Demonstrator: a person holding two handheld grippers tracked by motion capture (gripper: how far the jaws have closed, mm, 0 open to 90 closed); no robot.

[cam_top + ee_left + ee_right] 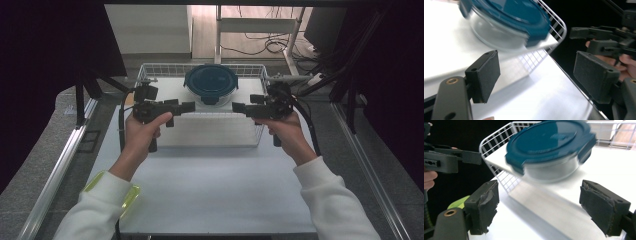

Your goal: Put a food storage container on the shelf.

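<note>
While both hands hold their tools above the white table, the left gripper sits left of centre in the high view and the right gripper right of centre, their tips pointing toward each other with a gap between. Each stands with its jaws spread wide and nothing between the pads. Just above that gap, in the upper middle of the frame, a glass container with a blue lid rests inside a white wire basket. Seen from the left gripper view, the container lies upper left; from the right gripper view, it lies upper centre.
</note>
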